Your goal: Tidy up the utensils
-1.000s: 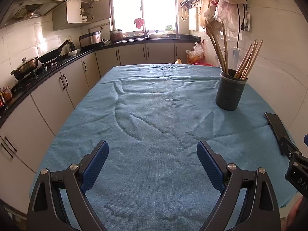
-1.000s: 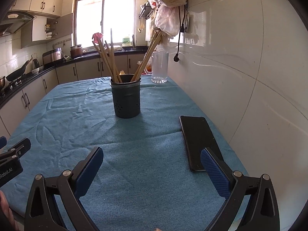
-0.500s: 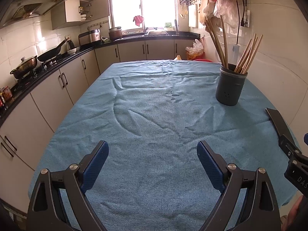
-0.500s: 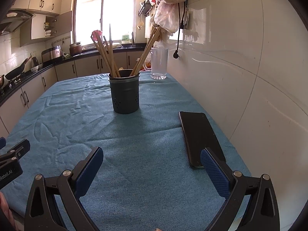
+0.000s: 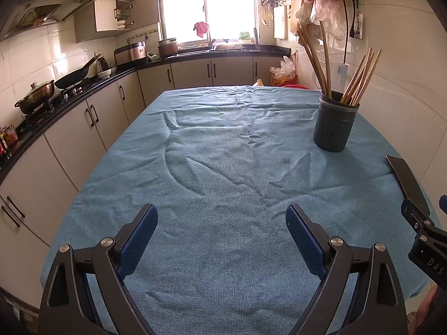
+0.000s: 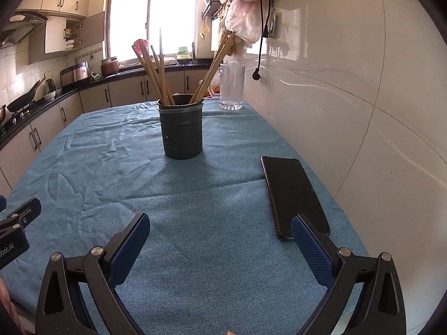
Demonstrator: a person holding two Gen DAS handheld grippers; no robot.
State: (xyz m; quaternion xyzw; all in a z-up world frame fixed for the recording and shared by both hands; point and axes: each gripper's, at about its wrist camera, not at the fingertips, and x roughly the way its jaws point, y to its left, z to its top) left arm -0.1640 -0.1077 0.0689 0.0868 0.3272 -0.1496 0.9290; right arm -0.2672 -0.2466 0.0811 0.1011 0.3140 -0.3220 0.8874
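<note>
Chopsticks [image 6: 156, 75], wooden, several, standing tilted in two fans inside the dark perforated utensil holder [image 6: 181, 129]; one fan leans to the holder's left, the other to its right (tips reach well above the rim). Nothing loose lies on the cloth near the holder, so the sorting looks finished or nearly so, as a judgement.

Utensil holder: upright on the blue tablecloth [image 6: 195, 251], the landmark for all that follows.

Right gripper [image 6: 220, 240]: nearer the camera than the holder and well apart from it, jaws spread wide, nothing between them.

Left gripper [image 5: 222, 233]: to the holder's left and nearer, well apart, jaws likewise spread wide and empty.

Smartphone [image 6: 293, 192]: black, flat on the cloth, to the holder's right and nearer, just ahead of the right gripper's right finger.

Clear glass pitcher [image 6: 231, 86]: behind the holder, slightly to its right, close to the tiled wall.

Hazards, judged:
- Holder is tall and top-heavy with long leaning sticks; a sideways knock from either gripper could tip it and scatter the contents.
- Pulling one chopstick at an angle could drag its neighbours out or rock the holder.
- Wrinkled cloth may snag a finger and shift the holder.
- Right finger dropping could strike or push the smartphone toward the table edge.
</note>
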